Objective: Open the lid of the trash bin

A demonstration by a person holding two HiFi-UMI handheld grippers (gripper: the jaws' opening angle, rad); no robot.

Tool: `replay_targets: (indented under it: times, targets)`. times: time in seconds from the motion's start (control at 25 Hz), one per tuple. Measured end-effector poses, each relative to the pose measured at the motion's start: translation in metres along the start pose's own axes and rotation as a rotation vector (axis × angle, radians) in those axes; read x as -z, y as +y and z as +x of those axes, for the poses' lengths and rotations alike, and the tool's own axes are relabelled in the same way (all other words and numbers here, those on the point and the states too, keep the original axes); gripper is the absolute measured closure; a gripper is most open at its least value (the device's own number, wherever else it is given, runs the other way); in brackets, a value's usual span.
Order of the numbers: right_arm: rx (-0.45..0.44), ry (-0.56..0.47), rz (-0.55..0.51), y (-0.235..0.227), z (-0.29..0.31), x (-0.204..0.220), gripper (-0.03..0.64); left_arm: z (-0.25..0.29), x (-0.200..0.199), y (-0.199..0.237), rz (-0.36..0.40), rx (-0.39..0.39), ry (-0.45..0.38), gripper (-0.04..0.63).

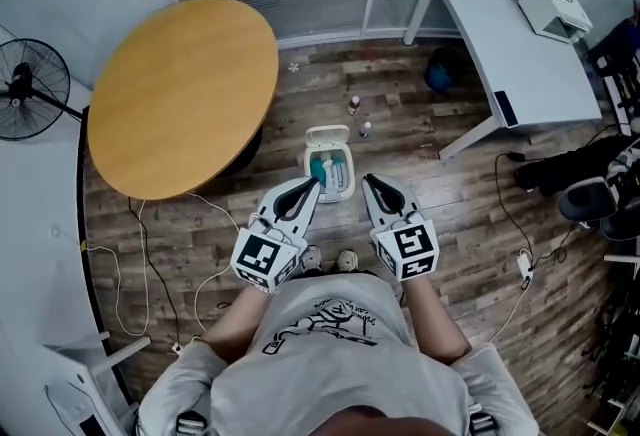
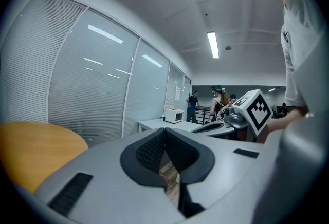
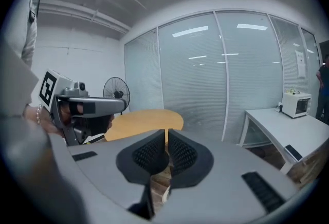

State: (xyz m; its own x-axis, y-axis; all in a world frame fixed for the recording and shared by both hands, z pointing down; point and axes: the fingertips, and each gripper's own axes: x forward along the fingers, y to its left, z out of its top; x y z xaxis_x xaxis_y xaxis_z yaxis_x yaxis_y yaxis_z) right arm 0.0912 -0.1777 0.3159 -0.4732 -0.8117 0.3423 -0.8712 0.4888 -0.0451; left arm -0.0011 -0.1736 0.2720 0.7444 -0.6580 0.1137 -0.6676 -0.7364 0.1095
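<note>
The small white trash bin [image 1: 343, 186] stands on the wooden floor, straight in front of the person. Its lid [image 1: 326, 136] is tipped up and back, and teal and blue items show inside. Both grippers are held up high above it, side by side, pointing forward. My left gripper [image 1: 315, 182] [image 2: 164, 130] has its jaws closed tip to tip with nothing between them. On my right gripper [image 1: 368, 179] [image 3: 167, 131] the jaws stand a narrow slit apart, also holding nothing. Neither gripper touches the bin.
A round wooden table [image 1: 180, 94] stands to the left, a fan [image 1: 30, 89] beyond it. At the right is a white desk [image 1: 520, 44] with a blue object [image 1: 440, 74] under it. Two small bottles [image 1: 354, 105] stand behind the bin. Cables [image 1: 150, 264] trail over the floor.
</note>
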Motion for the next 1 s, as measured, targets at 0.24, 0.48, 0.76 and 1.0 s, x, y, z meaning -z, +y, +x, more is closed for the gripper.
replay_targets:
  times: [0.24,0.48,0.76,1.0]
  targets:
    - [-0.011,-0.081,-0.009,0.016,-0.025,-0.047,0.592,-0.023,-0.038,-0.013,0.015,0.011,-0.048,0.575]
    - [-0.013,-0.180,0.003,0.026,-0.052,-0.095,0.595,-0.044,-0.077,-0.017,0.026,-0.014,-0.106,0.575]
    - [-0.016,-0.242,-0.056,0.039,-0.076,-0.132,0.595,-0.065,-0.114,-0.031,0.075,0.005,-0.157,0.575]
    - [-0.012,-0.261,-0.074,0.044,-0.090,-0.141,0.597,-0.069,-0.125,-0.037,0.087,0.009,-0.184,0.575]
